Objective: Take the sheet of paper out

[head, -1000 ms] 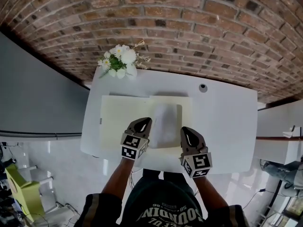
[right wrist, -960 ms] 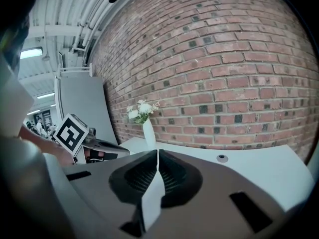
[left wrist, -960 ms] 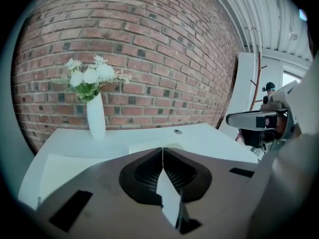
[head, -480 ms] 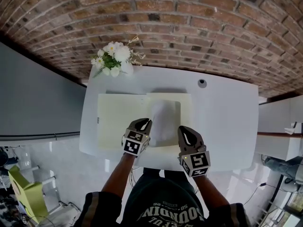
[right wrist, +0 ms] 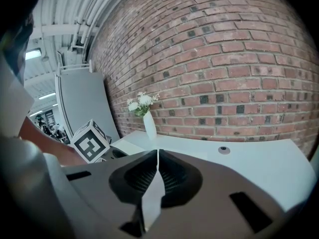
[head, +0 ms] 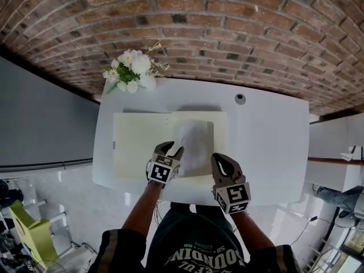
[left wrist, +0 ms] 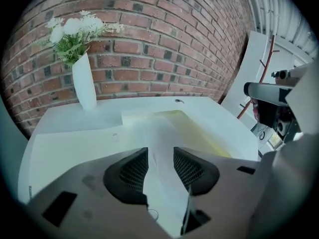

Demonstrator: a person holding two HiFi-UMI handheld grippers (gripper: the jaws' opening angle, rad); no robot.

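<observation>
The thin white sheet of paper (head: 196,141) is arching limply over the flat pale-yellow card folder (head: 136,144) on the smooth white table (head: 267,147); the right gripper (right wrist: 157,158) is pinching its edge; the left gripper (left wrist: 159,166), jaws just opening, is straddling it loosely.

Office-like studio room, brick wall (head: 227,33), white desk (head: 267,147), vase of flowers (head: 133,73), grey partition (head: 40,124), glossy white floor (head: 68,209)

Wht table (head: 267,147), pale-yellow folder (head: 136,144), wht sheet (head: 195,147), red-brown brick wall (head: 227,33), wht flowers (head: 133,67) w/ green leaves.
</observation>
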